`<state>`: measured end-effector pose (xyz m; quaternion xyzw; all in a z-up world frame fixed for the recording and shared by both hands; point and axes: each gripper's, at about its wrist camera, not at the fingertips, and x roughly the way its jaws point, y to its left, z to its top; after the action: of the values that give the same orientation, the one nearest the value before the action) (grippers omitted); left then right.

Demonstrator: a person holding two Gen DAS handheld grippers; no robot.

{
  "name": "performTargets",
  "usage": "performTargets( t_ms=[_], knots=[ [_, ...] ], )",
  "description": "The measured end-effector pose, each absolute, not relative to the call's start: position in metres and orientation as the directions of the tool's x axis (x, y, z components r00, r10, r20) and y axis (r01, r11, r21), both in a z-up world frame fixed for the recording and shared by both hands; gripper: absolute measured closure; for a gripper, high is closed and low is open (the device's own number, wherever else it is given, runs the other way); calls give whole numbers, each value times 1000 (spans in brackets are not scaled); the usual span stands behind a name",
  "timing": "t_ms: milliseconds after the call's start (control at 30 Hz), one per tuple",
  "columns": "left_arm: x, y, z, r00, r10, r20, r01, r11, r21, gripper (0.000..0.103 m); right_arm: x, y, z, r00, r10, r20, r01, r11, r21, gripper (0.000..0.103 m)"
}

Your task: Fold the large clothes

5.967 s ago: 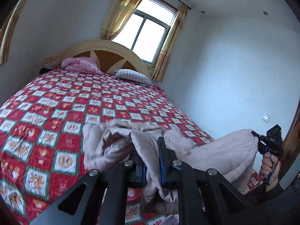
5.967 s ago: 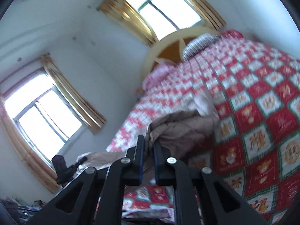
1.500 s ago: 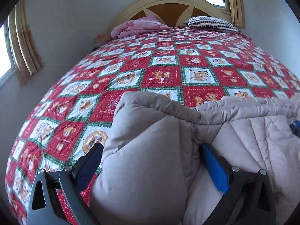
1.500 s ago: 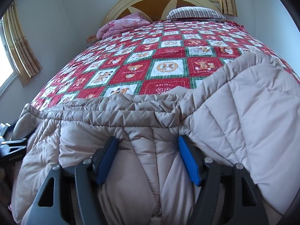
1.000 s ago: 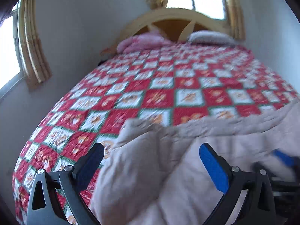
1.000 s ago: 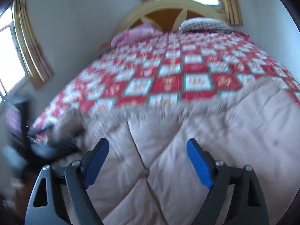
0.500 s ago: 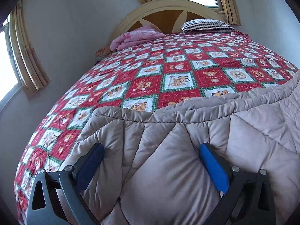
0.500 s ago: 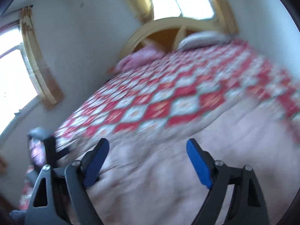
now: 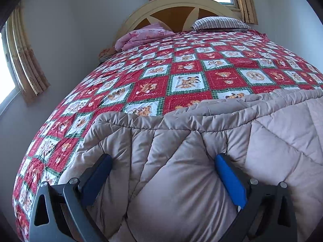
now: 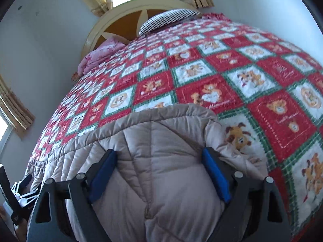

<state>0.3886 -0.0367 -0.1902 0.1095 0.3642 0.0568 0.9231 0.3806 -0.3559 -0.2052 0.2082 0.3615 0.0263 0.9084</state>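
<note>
A beige quilted coat [image 9: 181, 181] lies spread across the near end of the bed, on a red patchwork bedspread [image 9: 181, 80]. My left gripper [image 9: 161, 159] stands wide open, pressed down over the coat near its left end, with puffed fabric bulging between the blue pads [image 9: 230, 181]. My right gripper [image 10: 159, 152] sits over the coat's [image 10: 161, 191] right end. Its jaws are opening and stand wide, and a hump of padding fills the gap between them. Neither gripper pinches the fabric.
A folded pink blanket [image 9: 141, 36] and a striped pillow [image 9: 220, 23] lie by the arched headboard [image 9: 171, 6]. Curtained windows stand behind the bed and on the left wall [image 9: 26, 64]. The left tool's black body [image 10: 10, 191] shows at the coat's far left.
Both grippers held the coat up shut six seconds ago; it now lies on the bed and both are open. In the last second the right gripper swept right to the coat's end; the left sank.
</note>
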Motion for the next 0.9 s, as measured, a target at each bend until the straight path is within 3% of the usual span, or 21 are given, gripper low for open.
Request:
performTargets(
  t_ms=[267, 500, 667, 800, 900],
  knots=[
    [380, -21, -169, 706, 127, -697, -7, 985, 172, 1, 381, -355, -209, 728, 181, -661, 108, 922, 372, 11],
    [295, 64, -103, 794, 56, -606, -29, 998, 54, 1, 381, -354, -208, 729, 169, -663, 110, 928, 356, 11],
    [290, 131, -150, 697, -149, -701, 1, 978, -207, 1, 379, -353, -206, 733, 160, -661, 108, 932, 346, 11],
    [301, 147, -199, 619, -379, -688, 19, 882, -470, 1, 378, -352, -205, 736, 155, -659, 108, 934, 341, 11],
    [304, 142, -204, 607, -419, -675, 67, 874, -482, 1, 377, -350, -204, 737, 143, -661, 111, 938, 327, 11]
  ],
)
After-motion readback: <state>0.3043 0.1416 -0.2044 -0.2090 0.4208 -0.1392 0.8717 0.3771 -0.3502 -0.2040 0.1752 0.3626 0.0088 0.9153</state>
